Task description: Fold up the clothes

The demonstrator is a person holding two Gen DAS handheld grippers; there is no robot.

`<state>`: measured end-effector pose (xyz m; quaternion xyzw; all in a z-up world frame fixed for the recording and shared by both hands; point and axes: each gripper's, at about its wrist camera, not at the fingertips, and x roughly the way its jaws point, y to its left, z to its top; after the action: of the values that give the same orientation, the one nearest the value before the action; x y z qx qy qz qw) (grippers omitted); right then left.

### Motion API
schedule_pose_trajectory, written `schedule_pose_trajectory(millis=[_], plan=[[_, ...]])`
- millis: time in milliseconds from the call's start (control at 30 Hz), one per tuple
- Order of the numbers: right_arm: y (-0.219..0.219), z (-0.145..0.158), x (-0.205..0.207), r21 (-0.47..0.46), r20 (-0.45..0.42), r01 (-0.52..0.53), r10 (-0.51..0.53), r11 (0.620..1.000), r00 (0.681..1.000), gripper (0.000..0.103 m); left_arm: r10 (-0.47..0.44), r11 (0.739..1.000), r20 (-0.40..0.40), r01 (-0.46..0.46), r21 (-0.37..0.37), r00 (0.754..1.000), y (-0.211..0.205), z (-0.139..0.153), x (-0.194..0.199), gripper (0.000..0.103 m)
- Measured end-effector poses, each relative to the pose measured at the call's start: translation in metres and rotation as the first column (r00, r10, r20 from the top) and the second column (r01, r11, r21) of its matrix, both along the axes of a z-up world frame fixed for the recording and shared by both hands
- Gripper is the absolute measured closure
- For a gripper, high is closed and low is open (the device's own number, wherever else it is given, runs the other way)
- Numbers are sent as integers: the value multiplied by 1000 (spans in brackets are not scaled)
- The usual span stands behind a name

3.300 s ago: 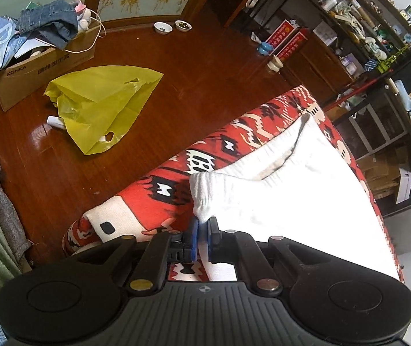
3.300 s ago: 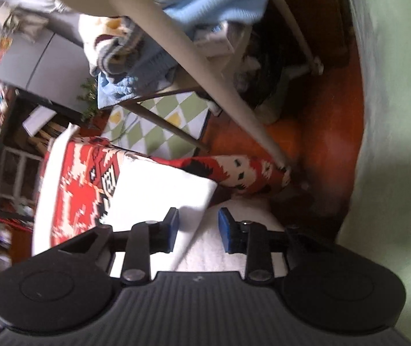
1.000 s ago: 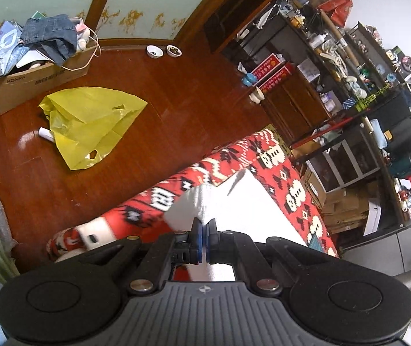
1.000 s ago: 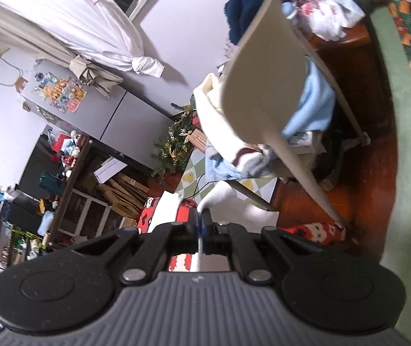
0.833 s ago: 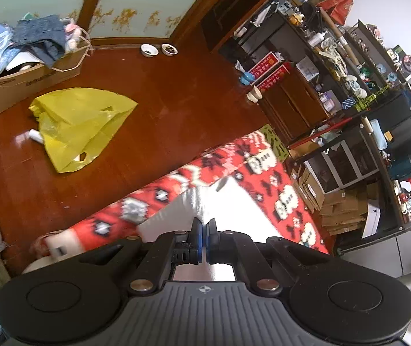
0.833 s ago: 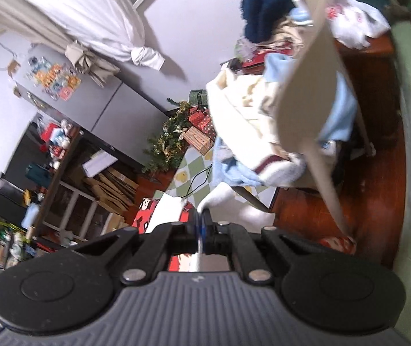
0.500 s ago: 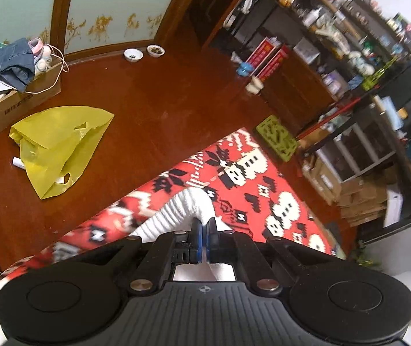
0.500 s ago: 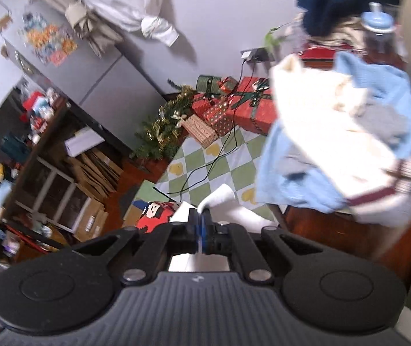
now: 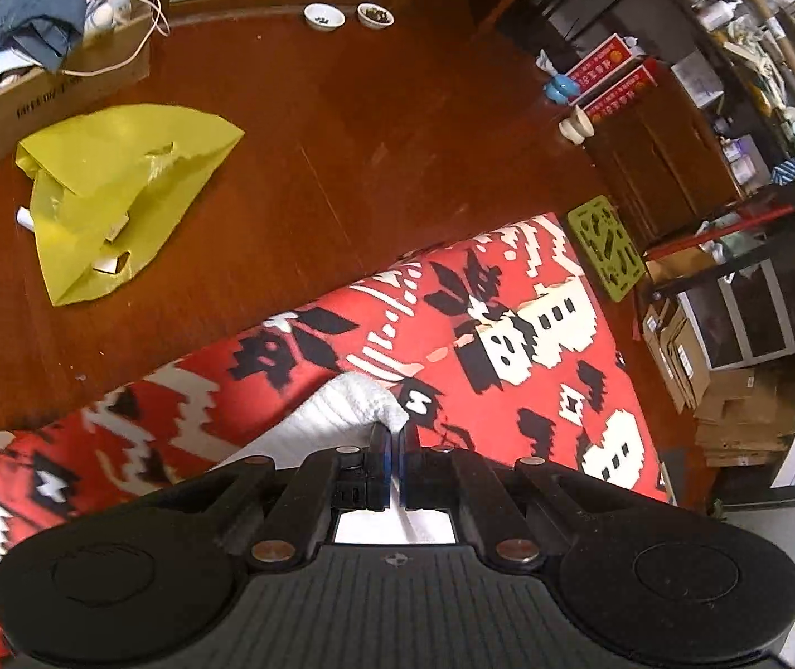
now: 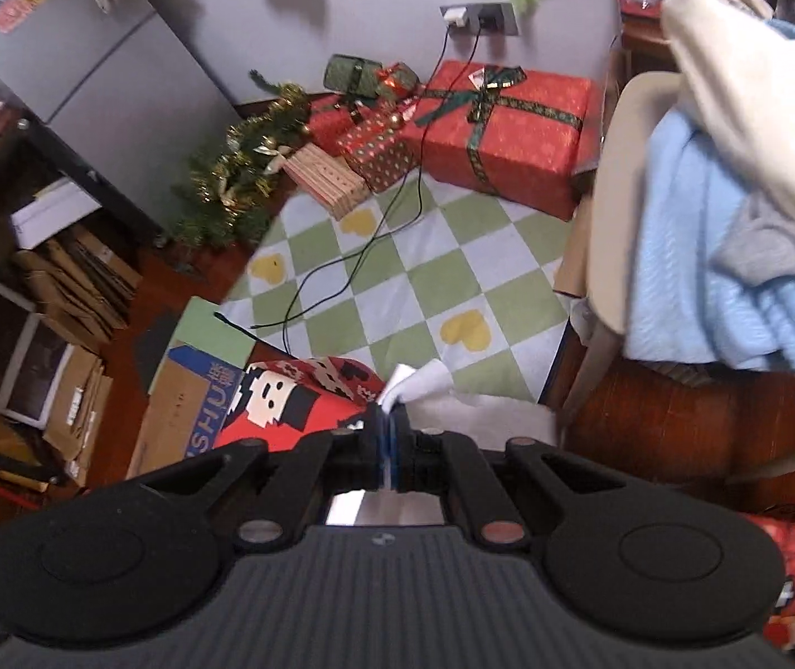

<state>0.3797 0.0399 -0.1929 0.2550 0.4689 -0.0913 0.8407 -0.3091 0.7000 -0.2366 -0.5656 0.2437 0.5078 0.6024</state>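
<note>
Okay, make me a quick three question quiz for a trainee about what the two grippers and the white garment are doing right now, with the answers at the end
1. True or false: the left gripper is open and clear of the white garment.
2. What does the right gripper hold? A) a blue sweater B) a corner of the white garment C) a cable
3. Fill in: under the garment lies a red patterned ____.

Key: 1 false, its fingers are shut on the white cloth; 2 B; 3 blanket.

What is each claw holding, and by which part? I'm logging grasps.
Both hold the white knitted garment: left claw pinches a rolled edge, right claw a corner.
</note>
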Motion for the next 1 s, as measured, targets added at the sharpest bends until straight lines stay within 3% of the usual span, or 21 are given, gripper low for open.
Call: schedule_pose_trajectory(millis=[200, 467, 700, 1000], plan=[[39, -35, 42, -45, -54, 33, -35, 998, 998, 101, 6, 1000, 26, -6, -3, 1000, 5, 1, 1, 101], [33, -36, 48, -6, -49, 52, -53, 999, 997, 101, 37, 999, 84, -36, -14, 996, 8, 1, -9, 101], [25, -35, 49, 27, -43, 53, -52, 998, 998, 101, 33, 999, 144, -37, 22, 989, 4, 12, -18, 101], [25, -28, 47, 41, -3, 12, -12, 999, 1000, 100, 1, 1000, 51, -1, 3, 999, 12, -6, 2, 98]])
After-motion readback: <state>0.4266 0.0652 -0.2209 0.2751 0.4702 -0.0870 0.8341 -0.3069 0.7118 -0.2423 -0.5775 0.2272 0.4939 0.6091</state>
